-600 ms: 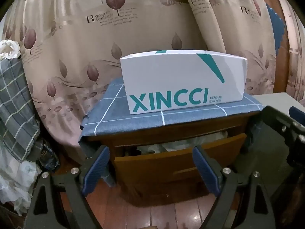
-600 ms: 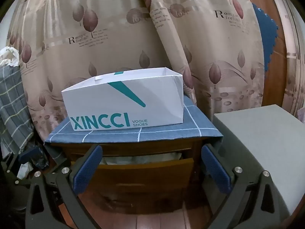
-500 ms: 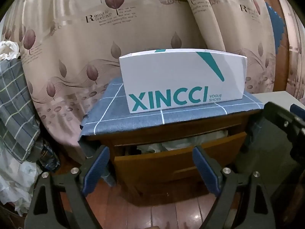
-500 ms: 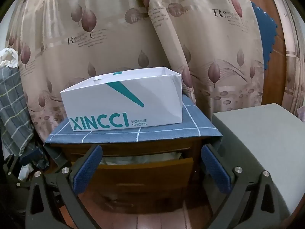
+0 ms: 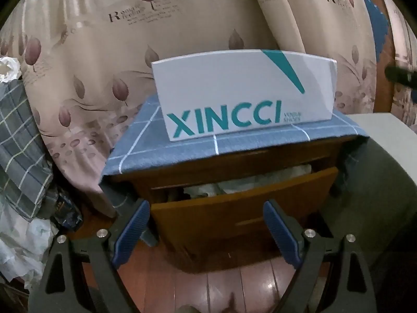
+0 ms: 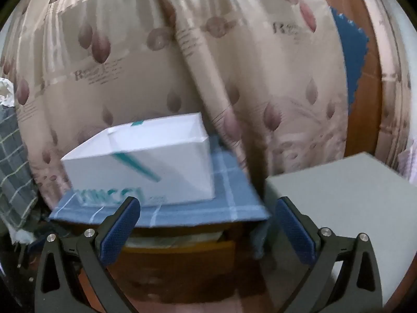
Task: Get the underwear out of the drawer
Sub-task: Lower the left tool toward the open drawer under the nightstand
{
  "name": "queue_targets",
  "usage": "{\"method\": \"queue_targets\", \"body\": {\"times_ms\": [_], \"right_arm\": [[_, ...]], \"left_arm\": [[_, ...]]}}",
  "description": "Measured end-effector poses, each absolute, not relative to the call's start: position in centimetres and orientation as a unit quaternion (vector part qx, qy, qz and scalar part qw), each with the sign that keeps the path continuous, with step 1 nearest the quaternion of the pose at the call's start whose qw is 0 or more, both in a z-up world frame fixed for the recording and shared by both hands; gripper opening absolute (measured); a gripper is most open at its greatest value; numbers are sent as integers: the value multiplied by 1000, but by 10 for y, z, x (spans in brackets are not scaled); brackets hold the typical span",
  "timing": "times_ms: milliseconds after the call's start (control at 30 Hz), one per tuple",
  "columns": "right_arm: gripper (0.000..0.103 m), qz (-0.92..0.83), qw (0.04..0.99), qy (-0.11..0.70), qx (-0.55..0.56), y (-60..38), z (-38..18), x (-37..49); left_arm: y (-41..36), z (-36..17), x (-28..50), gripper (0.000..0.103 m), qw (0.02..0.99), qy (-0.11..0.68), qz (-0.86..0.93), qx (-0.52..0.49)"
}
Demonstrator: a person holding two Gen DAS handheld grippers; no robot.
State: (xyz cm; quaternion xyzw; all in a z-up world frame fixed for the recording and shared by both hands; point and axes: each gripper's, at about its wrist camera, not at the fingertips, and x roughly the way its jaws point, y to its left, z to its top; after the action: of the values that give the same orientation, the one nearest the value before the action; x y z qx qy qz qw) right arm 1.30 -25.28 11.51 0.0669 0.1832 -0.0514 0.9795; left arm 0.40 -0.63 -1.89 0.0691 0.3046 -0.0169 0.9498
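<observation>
A wooden nightstand has its top drawer (image 5: 234, 208) pulled part way out, also seen in the right wrist view (image 6: 177, 255). Pale crumpled fabric, likely the underwear (image 5: 250, 180), lies inside it; a strip shows in the right wrist view (image 6: 177, 238). My left gripper (image 5: 206, 229) is open and empty, in front of the drawer front. My right gripper (image 6: 208, 229) is open and empty, higher up, level with the nightstand top. Both are apart from the drawer.
A white XINCCI shoe box (image 5: 245, 99) stands on a blue checked cloth (image 5: 146, 146) on the nightstand. A grey mattress edge (image 6: 338, 193) is at the right. A plaid cloth (image 5: 18, 140) hangs at the left. Leaf-print curtains (image 6: 208, 65) hang behind.
The right gripper has risen quickly and now looks down onto the box top; its view is blurred. The left gripper has moved a little closer to the drawer.
</observation>
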Motion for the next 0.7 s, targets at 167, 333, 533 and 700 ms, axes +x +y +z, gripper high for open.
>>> {"method": "queue_targets", "body": {"times_ms": [167, 333, 533, 700], "right_arm": [[103, -73, 982, 164, 60, -274, 130, 18], [103, -101, 988, 112, 29, -277, 137, 9], [103, -111, 988, 98, 31, -282, 137, 1], [103, -96, 989, 101, 53, -283, 132, -6]], "left_arm": [[-12, -23, 9, 91, 944, 325, -21, 61], [-19, -29, 18, 91, 937, 344, -17, 57], [-24, -36, 31, 91, 929, 368, -17, 41], [-18, -41, 38, 91, 924, 382, -10, 18]]}}
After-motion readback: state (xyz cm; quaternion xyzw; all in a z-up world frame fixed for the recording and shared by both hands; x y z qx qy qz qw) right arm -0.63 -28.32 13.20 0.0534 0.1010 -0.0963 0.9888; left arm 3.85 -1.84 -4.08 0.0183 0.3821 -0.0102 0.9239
